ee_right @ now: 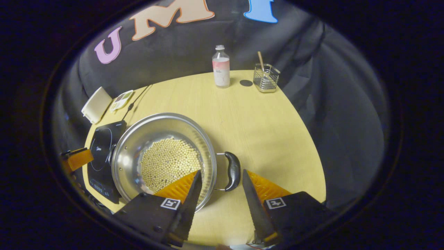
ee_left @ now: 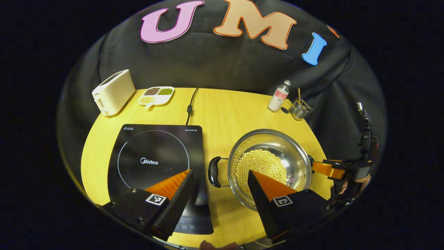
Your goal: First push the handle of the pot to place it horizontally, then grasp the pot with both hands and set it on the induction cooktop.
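The black induction cooktop (ee_left: 156,163) has its front control strip partly hidden behind a finger, while the steel pot's (ee_right: 163,156) near rim lies behind the right gripper's (ee_right: 218,175) finger.

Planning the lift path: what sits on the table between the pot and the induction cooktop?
Nothing but bare table: in the left gripper view, the pot has its left handle reaching toward the induction cooktop.

A bare strip of yellow wooden surface (ee_left: 222,139) is being left between the black induction cooktop (ee_left: 156,163) and the steel pot of pale beans (ee_left: 270,166), partly taken up by the pot's black loop handle (ee_left: 214,172). Open wood is being left beside the right-hand handle (ee_right: 233,171).
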`<state>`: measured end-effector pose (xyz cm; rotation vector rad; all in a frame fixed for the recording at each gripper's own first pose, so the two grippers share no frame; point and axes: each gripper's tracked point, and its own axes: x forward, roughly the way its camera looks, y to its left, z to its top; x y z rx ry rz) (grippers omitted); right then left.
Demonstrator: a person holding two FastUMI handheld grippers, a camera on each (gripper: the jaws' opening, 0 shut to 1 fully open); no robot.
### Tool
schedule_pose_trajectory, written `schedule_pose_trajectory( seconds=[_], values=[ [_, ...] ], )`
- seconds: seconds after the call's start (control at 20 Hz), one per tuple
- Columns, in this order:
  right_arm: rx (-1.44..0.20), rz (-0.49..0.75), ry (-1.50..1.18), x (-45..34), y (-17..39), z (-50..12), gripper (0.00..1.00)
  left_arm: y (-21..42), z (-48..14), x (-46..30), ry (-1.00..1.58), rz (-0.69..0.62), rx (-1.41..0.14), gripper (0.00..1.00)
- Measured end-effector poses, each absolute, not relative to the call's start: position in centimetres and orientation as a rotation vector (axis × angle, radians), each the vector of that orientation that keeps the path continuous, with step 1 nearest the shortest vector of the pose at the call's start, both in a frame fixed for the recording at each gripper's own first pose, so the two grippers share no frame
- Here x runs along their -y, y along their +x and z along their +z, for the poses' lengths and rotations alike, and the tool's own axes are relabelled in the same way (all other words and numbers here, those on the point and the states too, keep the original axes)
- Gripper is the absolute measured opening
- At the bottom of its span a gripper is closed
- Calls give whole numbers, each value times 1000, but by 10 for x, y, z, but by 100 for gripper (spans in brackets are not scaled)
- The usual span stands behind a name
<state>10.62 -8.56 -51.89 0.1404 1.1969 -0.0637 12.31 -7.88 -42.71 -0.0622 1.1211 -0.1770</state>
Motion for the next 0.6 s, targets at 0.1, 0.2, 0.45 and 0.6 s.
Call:
schedule_pose_trajectory(
  seconds=[0.1,0.2,0.45,0.6],
  values=[
    [-1209,-63,135,84,109,-525,71,125,-435,79,-50,-188,-1133,96],
    [-1222,-62,130,86,109,-530,71,130,-445,80,-44,-198,-1141,96],
    [-1258,-53,121,86,111,-546,74,135,-474,86,-39,-220,-1195,96],
    [-1281,-44,123,86,113,-555,72,132,-494,89,-39,-217,-1250,96]
  ],
)
